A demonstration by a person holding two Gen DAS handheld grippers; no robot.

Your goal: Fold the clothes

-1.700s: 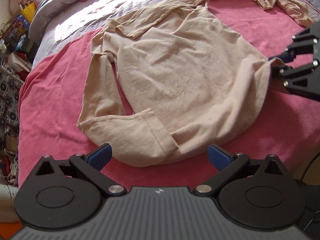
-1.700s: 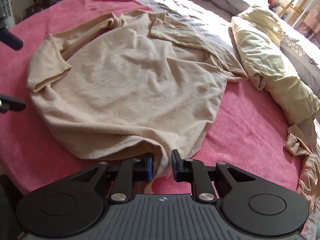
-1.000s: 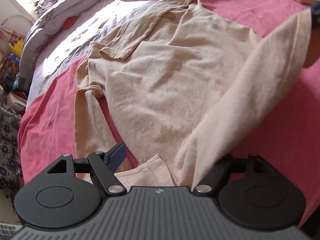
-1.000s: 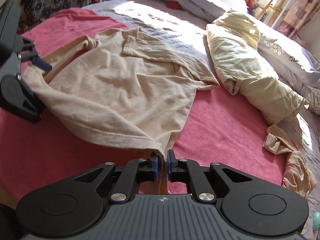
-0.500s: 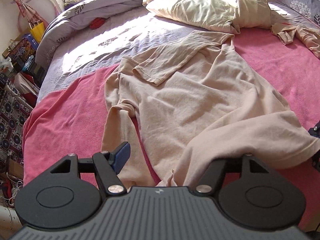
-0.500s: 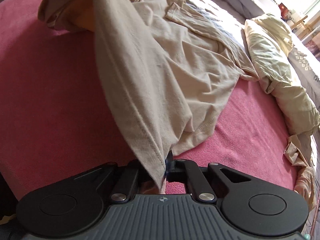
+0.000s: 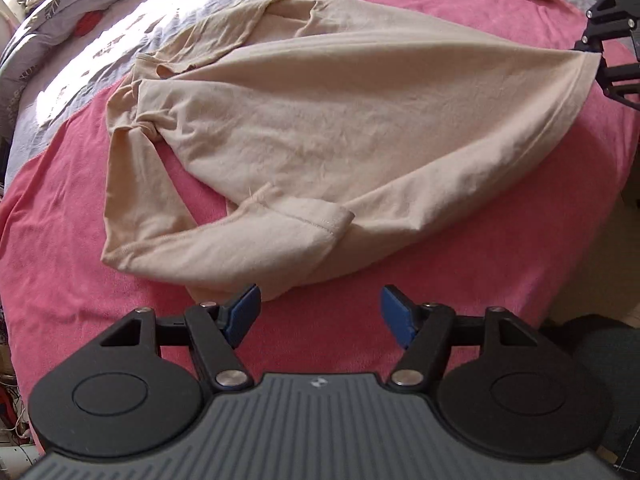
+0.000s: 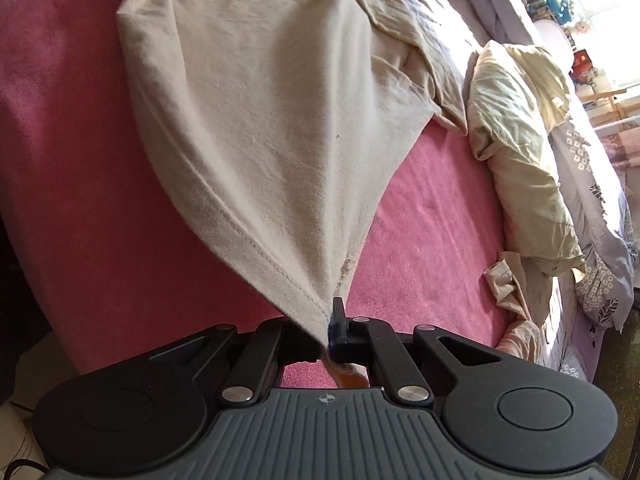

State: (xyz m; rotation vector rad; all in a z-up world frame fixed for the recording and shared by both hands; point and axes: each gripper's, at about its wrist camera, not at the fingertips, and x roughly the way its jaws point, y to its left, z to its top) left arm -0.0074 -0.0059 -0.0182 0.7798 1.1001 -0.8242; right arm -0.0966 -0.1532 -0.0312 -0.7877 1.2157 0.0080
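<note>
A beige long-sleeved shirt (image 7: 340,120) lies spread on the pink blanket (image 7: 80,264), with one sleeve folded along its near edge. My left gripper (image 7: 320,312) hovers open just in front of that near edge, nothing between its blue pads (image 7: 242,312). In the left wrist view my right gripper (image 7: 596,54) sits at the far right, at the shirt's hem corner. The right wrist view shows that right gripper (image 8: 334,322) shut on the hem corner, the shirt (image 8: 260,120) stretched taut away from it.
A cream pillow or duvet (image 8: 520,140) lies to the right of the shirt, with another beige garment (image 8: 516,308) crumpled near it. Grey patterned bedding (image 7: 100,40) covers the far part of the bed. The bed's edge and dark floor (image 7: 592,272) are at the right.
The shirt no longer drapes over my left gripper's right finger; it lies flat ahead of the open jaws. The right gripper has rolled and drawn the hem corner out, stretching the cloth.
</note>
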